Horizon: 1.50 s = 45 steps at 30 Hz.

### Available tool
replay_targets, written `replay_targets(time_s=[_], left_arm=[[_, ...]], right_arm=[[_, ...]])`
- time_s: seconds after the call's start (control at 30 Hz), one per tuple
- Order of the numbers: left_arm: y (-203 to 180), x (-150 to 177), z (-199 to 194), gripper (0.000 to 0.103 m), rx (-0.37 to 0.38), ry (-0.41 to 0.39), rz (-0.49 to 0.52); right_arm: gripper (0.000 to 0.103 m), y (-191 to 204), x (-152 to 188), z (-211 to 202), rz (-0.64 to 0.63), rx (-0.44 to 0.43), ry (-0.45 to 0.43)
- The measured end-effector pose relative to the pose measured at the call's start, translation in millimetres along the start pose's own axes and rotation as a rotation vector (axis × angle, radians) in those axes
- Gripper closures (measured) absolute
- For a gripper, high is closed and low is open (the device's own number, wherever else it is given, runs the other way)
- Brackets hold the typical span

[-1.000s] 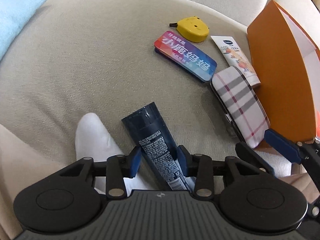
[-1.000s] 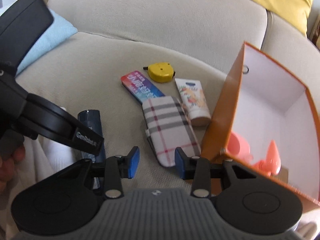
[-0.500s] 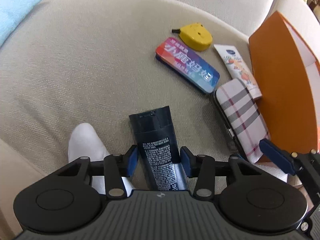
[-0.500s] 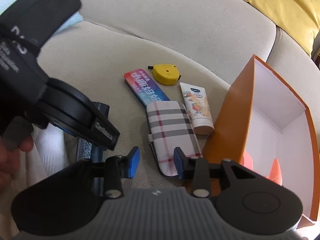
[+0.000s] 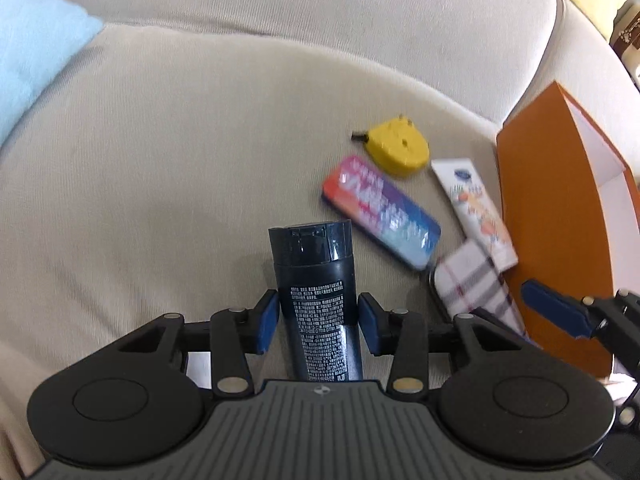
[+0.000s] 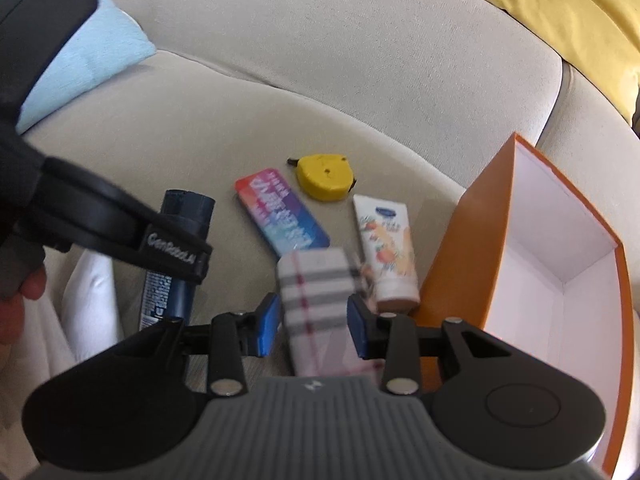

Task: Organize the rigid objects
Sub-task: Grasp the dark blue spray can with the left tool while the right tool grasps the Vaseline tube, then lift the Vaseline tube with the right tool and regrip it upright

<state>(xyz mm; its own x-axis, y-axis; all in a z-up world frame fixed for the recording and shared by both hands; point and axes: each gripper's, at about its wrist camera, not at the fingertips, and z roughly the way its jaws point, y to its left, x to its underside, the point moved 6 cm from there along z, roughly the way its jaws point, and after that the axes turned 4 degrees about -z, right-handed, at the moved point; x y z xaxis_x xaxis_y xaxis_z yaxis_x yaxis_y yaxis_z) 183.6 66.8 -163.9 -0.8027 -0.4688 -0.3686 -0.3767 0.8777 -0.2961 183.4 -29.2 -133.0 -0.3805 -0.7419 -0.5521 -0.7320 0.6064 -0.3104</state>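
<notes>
While both tools are hanging over the beige sofa cushion (image 5: 160,168), the left gripper (image 5: 318,316) is straddling a dark tube (image 5: 316,292), blue pads just off its sides, not yet pinching. Nearer the orange box (image 6: 472,264), the right gripper (image 6: 314,326) is bracketing a plaid case (image 6: 316,292), jaws narrowly apart around it. Beyond the case are lying a colourful tin (image 6: 280,212), a yellow tape measure (image 6: 326,176) and a white cream tube (image 6: 386,248) beside the box.

A home living room, beige sofa (image 6: 320,60) filling the view, yellow cushion (image 6: 568,12) resting on its back, light blue pillow (image 6: 92,60) lying at one side
</notes>
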Motion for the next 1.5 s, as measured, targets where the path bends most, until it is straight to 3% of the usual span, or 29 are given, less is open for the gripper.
replay_targets(time_s=[0.1,0.33,0.63,0.9,0.97,1.13,1.3,1.5], left_arm=[[-0.4,-17.2,2.8,0.055,-0.012,-0.021,0.001],[-0.5,-39.3,18.4,0.055,-0.014,-0.023,-0.011],[9.5,-33.9,31.7,0.049,-0.032,0.031,-0.028],[3.5,-26.2,33.0,0.052,-0.080,0.033,0.047],[2.1,-25.2,33.5,0.053,-0.083,0.022,0.058],[1.7,-23.2,28.3,0.054,-0.075,0.004,0.052],[7.0,-21.7,23.4,0.054,-0.070,-0.006,0.029],[12.4,-21.1,15.3,0.054,-0.054,-0.020,-0.005]], right_arm=[[0.065,-10.5,-19.7,9.1,-0.022,0.026,0.013],[0.065,-35.6,-49.6,59.6,-0.065,0.090,0.189],[0.065,-30.8,-48.4,106.8,-0.248,0.110,0.326],[0.061,-43.0,-48.4,121.4,-0.213,0.111,0.375],[0.062,-47.7,-48.2,121.4,-0.176,0.104,0.368],[0.080,-43.1,-51.0,110.6,-0.215,0.101,0.326],[0.085,-49.4,-58.0,90.1,-0.166,0.090,0.258],[0.088,-38.3,-84.4,50.8,-0.144,0.047,0.098]])
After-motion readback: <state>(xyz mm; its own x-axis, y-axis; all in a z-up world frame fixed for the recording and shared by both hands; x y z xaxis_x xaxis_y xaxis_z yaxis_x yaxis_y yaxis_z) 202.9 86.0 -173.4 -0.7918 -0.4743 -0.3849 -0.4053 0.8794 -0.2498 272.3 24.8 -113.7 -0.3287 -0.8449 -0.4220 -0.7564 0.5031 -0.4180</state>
